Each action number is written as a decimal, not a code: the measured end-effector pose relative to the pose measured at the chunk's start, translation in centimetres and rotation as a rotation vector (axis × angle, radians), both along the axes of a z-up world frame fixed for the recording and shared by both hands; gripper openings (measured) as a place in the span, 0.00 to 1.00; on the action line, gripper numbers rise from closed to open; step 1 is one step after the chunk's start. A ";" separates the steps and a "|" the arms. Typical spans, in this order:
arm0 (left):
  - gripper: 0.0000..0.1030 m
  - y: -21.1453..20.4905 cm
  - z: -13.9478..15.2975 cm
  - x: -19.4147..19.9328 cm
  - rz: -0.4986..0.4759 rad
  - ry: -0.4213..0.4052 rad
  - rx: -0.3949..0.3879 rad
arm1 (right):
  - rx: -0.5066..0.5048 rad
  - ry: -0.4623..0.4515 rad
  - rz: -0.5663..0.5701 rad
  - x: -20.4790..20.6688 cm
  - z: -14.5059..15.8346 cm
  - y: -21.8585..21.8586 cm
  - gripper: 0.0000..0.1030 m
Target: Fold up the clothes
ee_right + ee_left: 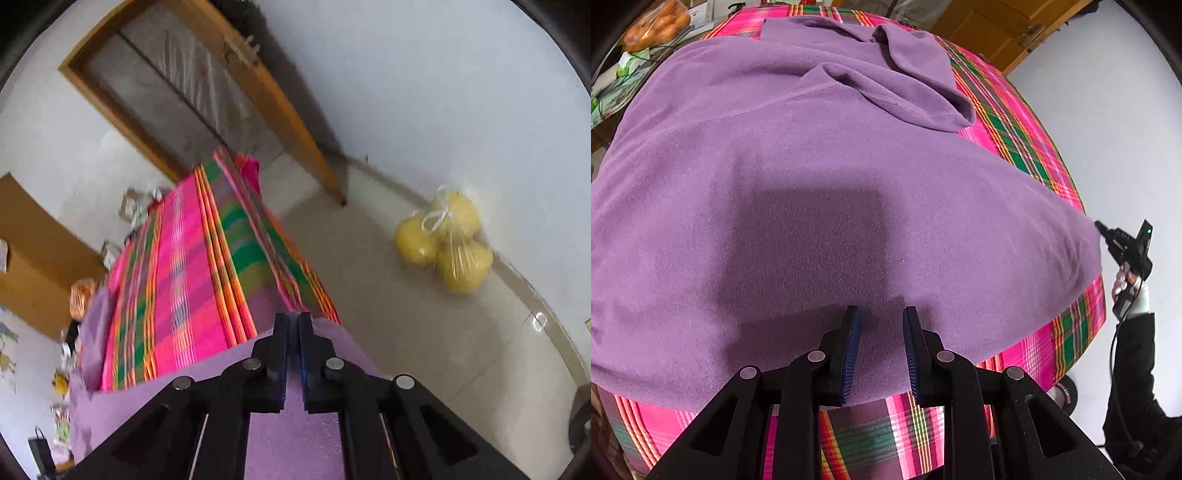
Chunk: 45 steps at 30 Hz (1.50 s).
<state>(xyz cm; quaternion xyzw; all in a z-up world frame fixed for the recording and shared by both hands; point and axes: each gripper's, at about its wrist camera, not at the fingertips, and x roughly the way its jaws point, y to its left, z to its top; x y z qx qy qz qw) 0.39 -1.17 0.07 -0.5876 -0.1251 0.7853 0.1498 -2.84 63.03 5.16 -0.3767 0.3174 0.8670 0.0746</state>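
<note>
At the bottom centre of the left wrist view, the left gripper [881, 314] hangs with its two blue-padded fingers apart, nothing between them, their tips just over the near hem of the purple fleece garment [812, 177]. A square shadow falls on the fabric right above the tips. The garment fills most of that frame, spread over the pink and green plaid tablecloth [1027, 136], which shows below the hem at the bottom and along the right side. Toward the top of the frame a sleeve lies folded back across the body of the garment, with a stitched seam running beside it. At the right edge of the frame the garment's corner is drawn out to a point, where the right gripper [1102, 227] meets it, held by a hand in a white glove [1128, 288] above a dark sleeve. In the right wrist view that gripper's fingers [282, 343] are pressed together at lower centre, clamped on the purple fabric, which spreads beneath and to the lower left. Beyond it the plaid cloth runs up the middle of the frame, blurred. At the right, a clear bag of yellow fruit [447, 243] sits on the pale floor against the wall, and a wooden door frame [284, 107] crosses the upper part.
</note>
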 end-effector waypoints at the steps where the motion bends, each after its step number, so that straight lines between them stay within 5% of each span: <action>1: 0.22 0.0 0.0 0.1 -0.002 0.001 -0.001 | 0.021 -0.001 -0.025 0.0 0.3 0.0 0.06; 8: 0.22 -0.3 0.2 0.6 -0.012 0.005 0.001 | 0.147 0.020 0.006 3.1 1.7 -3.4 0.19; 17: 0.22 1.4 0.2 1.9 -0.080 0.023 -0.017 | 0.427 0.040 0.362 6.8 1.6 -18.3 0.20; 20: 0.22 1.7 0.3 2.6 -0.094 0.035 -0.028 | 0.481 -0.017 0.483 7.0 0.2 -21.2 0.22; 34: 0.24 1.3 0.2 5.9 -0.116 0.096 -0.022 | 0.636 -0.015 0.680 13.2 0.4 -24.5 0.29; 40: 0.25 1.8 0.4 6.9 -0.161 0.119 -0.034 | 0.724 0.030 0.828 12.9 0.6 -26.7 0.32; 45: 0.26 2.7 0.3 7.2 -0.201 0.135 -0.046 | 0.699 0.047 0.897 12.4 0.6 -27.0 0.33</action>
